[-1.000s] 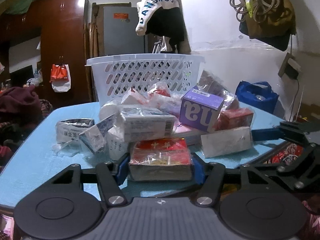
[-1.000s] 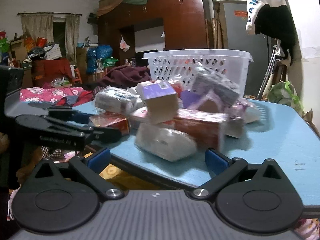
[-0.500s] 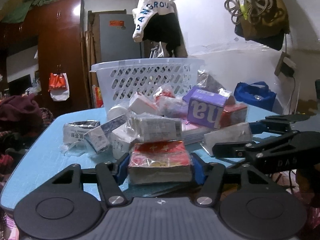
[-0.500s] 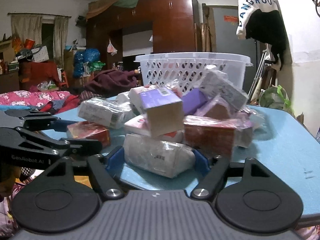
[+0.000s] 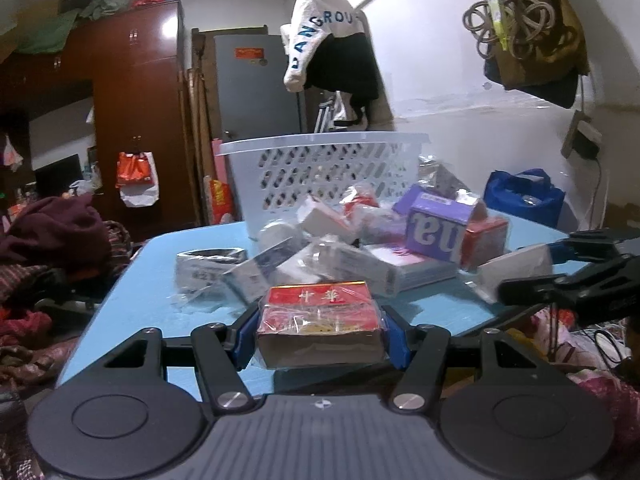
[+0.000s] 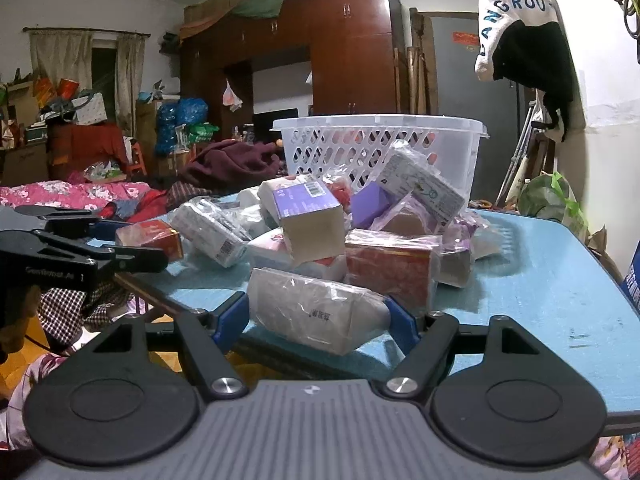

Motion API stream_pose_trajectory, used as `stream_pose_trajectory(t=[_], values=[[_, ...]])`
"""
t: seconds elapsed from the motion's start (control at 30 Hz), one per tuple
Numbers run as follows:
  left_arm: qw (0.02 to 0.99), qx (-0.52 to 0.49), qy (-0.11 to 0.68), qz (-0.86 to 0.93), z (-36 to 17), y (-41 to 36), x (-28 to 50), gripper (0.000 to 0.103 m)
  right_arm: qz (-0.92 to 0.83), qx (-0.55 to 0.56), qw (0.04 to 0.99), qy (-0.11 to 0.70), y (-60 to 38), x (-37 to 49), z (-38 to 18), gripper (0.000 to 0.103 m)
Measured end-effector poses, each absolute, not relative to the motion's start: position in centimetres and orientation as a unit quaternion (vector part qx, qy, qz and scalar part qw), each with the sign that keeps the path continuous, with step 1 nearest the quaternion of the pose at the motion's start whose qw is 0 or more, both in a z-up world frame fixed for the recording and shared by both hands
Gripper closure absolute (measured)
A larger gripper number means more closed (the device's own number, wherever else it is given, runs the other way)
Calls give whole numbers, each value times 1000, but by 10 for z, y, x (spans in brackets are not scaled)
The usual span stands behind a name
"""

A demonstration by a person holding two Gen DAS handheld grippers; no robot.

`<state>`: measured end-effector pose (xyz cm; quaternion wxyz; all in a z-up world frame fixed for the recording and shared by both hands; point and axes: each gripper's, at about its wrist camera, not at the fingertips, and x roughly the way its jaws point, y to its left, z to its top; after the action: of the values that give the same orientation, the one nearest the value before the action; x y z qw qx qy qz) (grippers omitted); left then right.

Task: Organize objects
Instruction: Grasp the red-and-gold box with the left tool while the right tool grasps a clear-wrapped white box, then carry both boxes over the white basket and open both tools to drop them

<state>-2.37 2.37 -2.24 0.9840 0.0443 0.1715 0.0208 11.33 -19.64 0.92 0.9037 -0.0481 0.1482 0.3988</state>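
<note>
Your right gripper (image 6: 316, 316) closed onto the white plastic-wrapped packet (image 6: 312, 312); your left gripper (image 5: 318, 330) clamped the red wrapped box (image 5: 318, 322); before the white perforated plastic basket (image 5: 324, 172), the pile remained unsorted.

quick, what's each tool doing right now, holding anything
Left tool: closed on the red plastic-wrapped box, held at the near edge of the blue table.
Right tool: closed on the white plastic-wrapped pack.

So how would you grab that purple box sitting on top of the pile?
Probably by its two long flat sides, coming from above. The purple box perches tilted on the other packets, so its top half stands clear, while wrapped packets crowd its base. Its flat, parallel faces suit two fingers. The basket behind blocks the far side.
</note>
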Motion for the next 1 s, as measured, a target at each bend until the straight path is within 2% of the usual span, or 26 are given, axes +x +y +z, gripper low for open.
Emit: stream_pose_trajectory(t=[0.47,0.63,0.83,1.0], values=[[987,14,148,67,-21,50,-33,37,400,-45,903,149,-207,113,12,27],[994,0,105,36,11,48,-16,37,405,-34,907,108,-212,116,47,27],[996,-18,84,-11,84,47,80,37,380,-58,922,47,-170,181,124,27],[989,-20,147,5,118,57,193,37,358,-87,926,78,-118,279,151,28]])
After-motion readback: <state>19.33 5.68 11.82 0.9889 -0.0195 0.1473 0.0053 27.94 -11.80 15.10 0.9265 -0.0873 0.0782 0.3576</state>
